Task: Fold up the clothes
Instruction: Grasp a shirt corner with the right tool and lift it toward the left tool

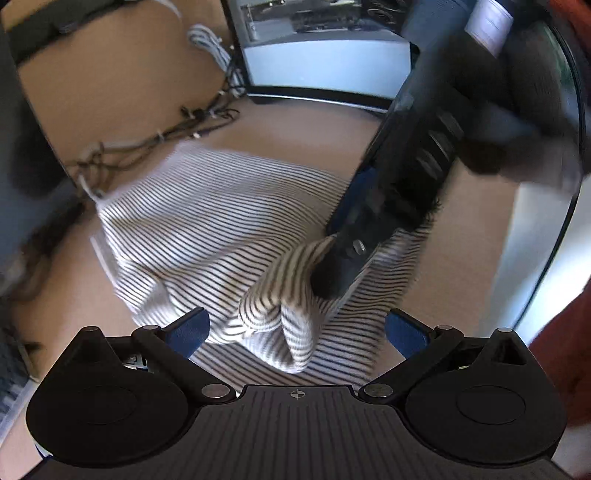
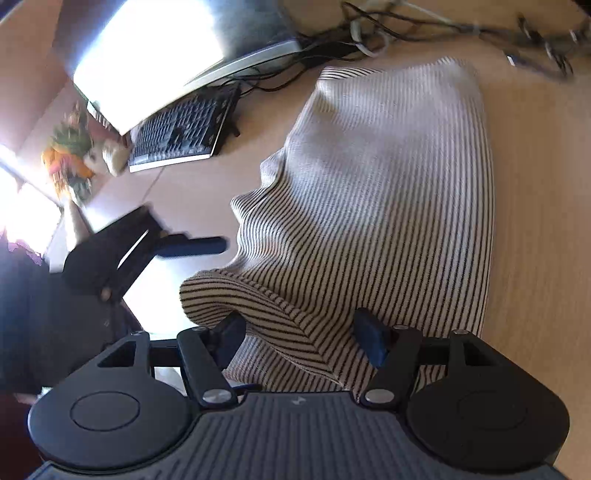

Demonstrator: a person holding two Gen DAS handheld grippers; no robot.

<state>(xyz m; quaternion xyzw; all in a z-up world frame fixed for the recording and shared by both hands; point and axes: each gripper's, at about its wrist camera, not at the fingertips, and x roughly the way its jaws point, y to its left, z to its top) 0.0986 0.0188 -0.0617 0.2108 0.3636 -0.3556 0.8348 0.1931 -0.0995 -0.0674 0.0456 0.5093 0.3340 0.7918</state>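
Observation:
A cream garment with thin dark stripes (image 1: 207,206) lies on the wooden desk (image 1: 461,251). In the left wrist view my left gripper (image 1: 297,330) stands wide open just above it. A raised fold of the cloth (image 1: 280,325) bulges between its blue pads without touching them. My right gripper (image 1: 332,280) comes down from the upper right, and that fold is drawn up to its tip. In the right wrist view the right gripper (image 2: 301,338) has the bunched striped garment (image 2: 388,177) filling the gap between its fingers. A blue finger (image 2: 199,245) of the left gripper hovers left of the cloth.
A monitor (image 2: 147,55) and a dark keyboard (image 2: 181,129) stand at the back left of the desk. Tangled cables (image 2: 480,29) run behind the garment's far edge. An orange and green toy (image 2: 70,155) sits by the window. Bare desk (image 2: 535,221) lies right of the cloth.

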